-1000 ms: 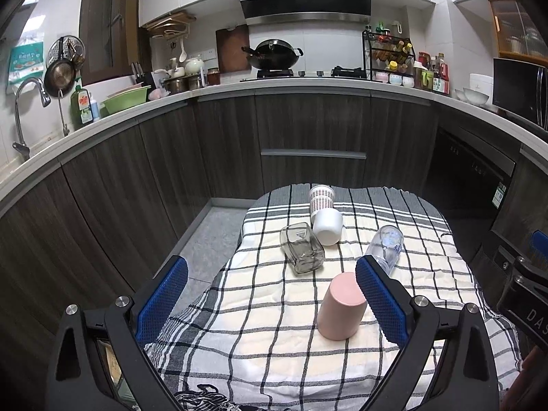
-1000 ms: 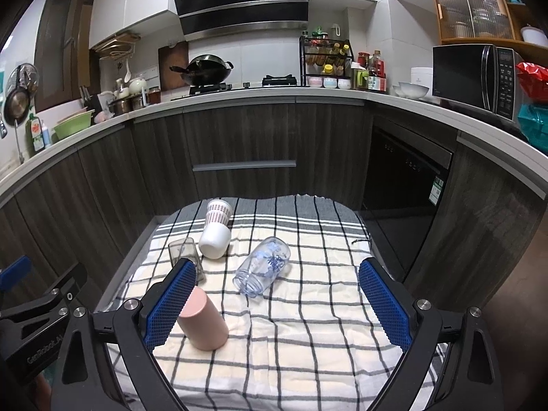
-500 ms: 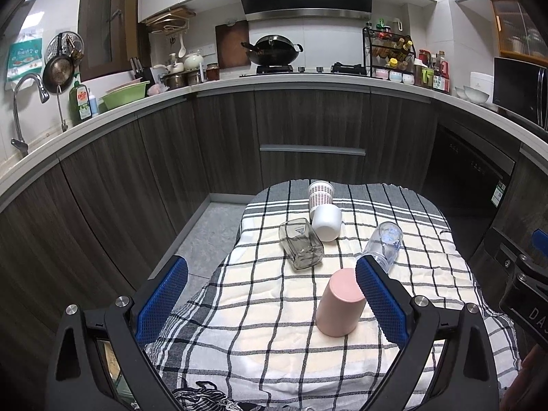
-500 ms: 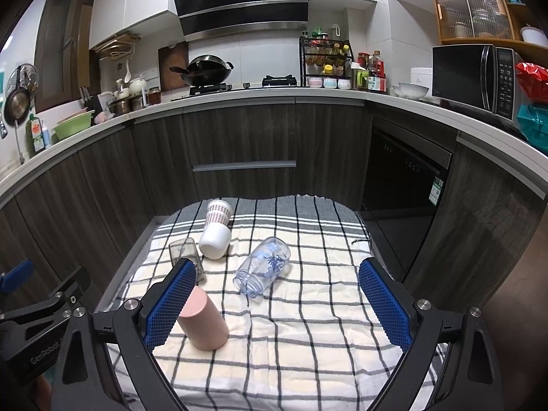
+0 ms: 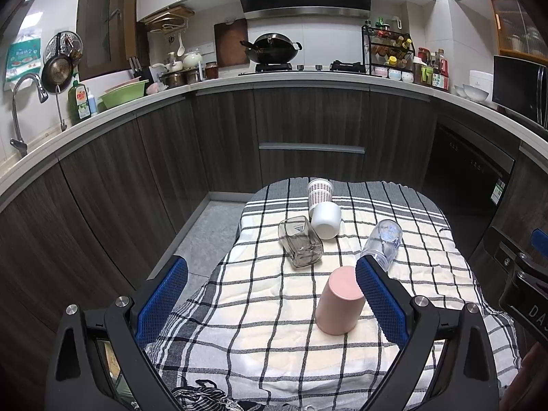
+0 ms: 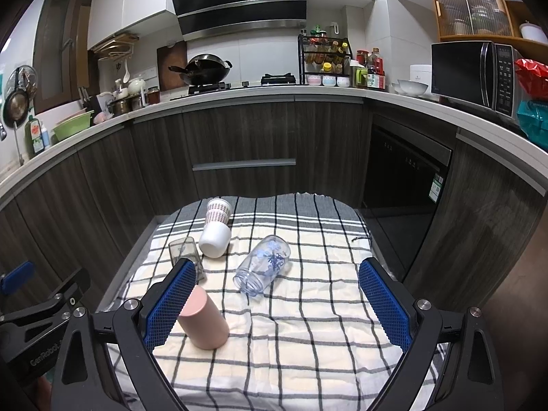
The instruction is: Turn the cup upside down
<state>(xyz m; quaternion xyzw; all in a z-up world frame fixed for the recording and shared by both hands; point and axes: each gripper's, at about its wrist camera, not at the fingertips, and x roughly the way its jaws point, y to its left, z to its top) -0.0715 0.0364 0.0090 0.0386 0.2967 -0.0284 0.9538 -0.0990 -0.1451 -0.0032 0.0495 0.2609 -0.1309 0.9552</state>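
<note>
A pink cup [image 5: 339, 301] stands upside down on the checked cloth; it also shows in the right wrist view [image 6: 203, 318]. A clear printed glass [image 5: 383, 245] [image 6: 263, 269], a square glass [image 5: 301, 246] [image 6: 186, 255], a white cup [image 5: 326, 220] [image 6: 215, 239] and a patterned paper cup [image 5: 319, 191] [image 6: 218, 210] lie on their sides farther back. My left gripper [image 5: 270, 303] is open and empty, above the near part of the table, with the pink cup beside its right finger. My right gripper [image 6: 277, 304] is open and empty, with the pink cup beside its left finger.
The small table under the checked cloth [image 5: 274, 325] stands in a kitchen with dark cabinets [image 5: 308, 126] behind it. Floor [image 5: 202, 233] lies to the table's left. A dishwasher front [image 6: 404, 178] is at the right.
The left gripper has pulled back and risen slightly, so the table sits a little lower in its view. The right view is nearly unchanged. No cup has moved.
</note>
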